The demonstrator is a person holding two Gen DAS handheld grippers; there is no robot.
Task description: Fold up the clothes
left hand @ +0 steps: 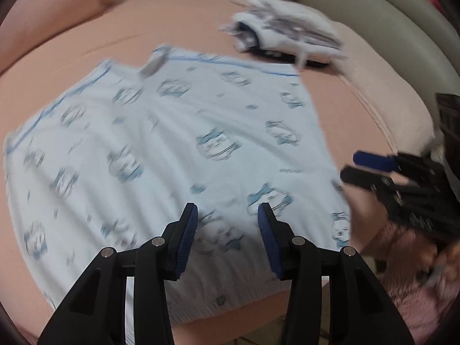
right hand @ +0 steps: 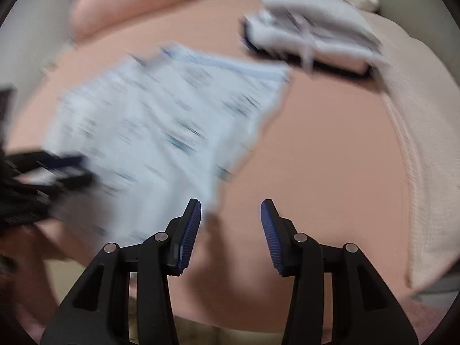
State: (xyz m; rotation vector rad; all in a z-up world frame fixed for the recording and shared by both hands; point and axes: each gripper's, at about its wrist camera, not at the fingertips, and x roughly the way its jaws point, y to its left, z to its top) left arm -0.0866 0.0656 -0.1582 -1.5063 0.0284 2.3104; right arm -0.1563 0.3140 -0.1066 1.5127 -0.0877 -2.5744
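Observation:
A light blue garment (left hand: 172,149) printed with small cartoon figures lies spread flat on the peach bed sheet (left hand: 345,100). My left gripper (left hand: 227,210) hovers over its near edge, open, with no cloth pinched between the blue pads. In the right wrist view the garment (right hand: 161,126) is blurred. My right gripper (right hand: 231,204) stands open above bare sheet (right hand: 316,158), just right of the garment's near corner. Each gripper shows in the other's view: the right gripper (left hand: 349,166) beside the garment's right edge, the left gripper (right hand: 83,168) over its left part.
A folded pile of white and grey clothes (left hand: 287,34) sits on a dark item at the back right of the bed. A pink pillow (right hand: 115,8) lies at the back left. A beige knitted blanket (right hand: 417,143) runs along the right edge. A pink fuzzy sleeve (left hand: 417,273) is at the lower right.

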